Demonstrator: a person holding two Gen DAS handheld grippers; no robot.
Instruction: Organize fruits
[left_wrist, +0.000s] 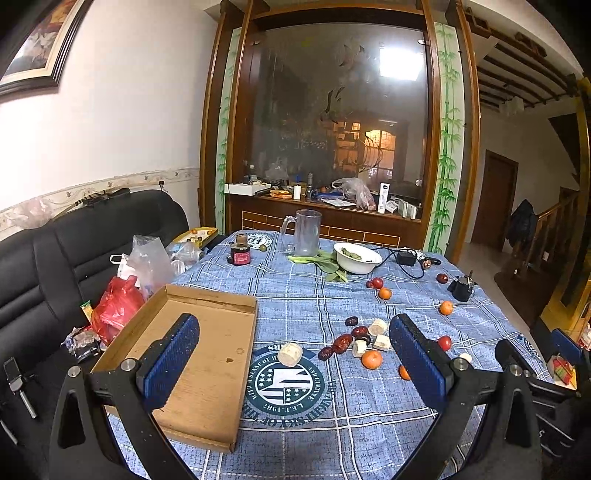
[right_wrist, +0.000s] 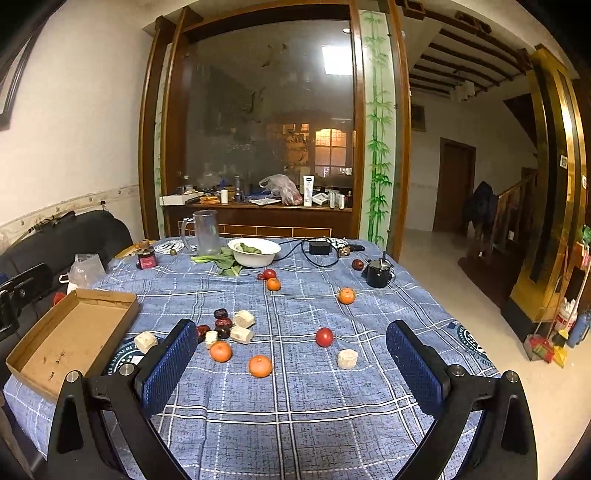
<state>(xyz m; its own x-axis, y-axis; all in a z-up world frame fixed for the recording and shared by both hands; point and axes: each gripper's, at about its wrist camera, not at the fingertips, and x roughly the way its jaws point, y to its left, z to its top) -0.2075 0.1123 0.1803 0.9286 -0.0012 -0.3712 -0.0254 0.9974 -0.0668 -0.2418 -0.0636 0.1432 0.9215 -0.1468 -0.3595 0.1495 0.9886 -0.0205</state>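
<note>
Though apart — fruits (right_wrist: 260, 365) between empty tongs (right_wrist: 291, 365)

A table draped in a blue plaid cloth (right_wrist: 314, 398) carries an empty cardboard tray (right_wrist: 70, 341), scattered oranges (right_wrist: 260, 365), tomatoes (right_wrist: 324, 336), a white bowl (right_wrist: 254, 252) and a glass mug (right_wrist: 205, 232).

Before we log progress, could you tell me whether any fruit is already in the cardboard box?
No; the cardboard box shows only its bare brown floor, with no fruit in it.
</note>
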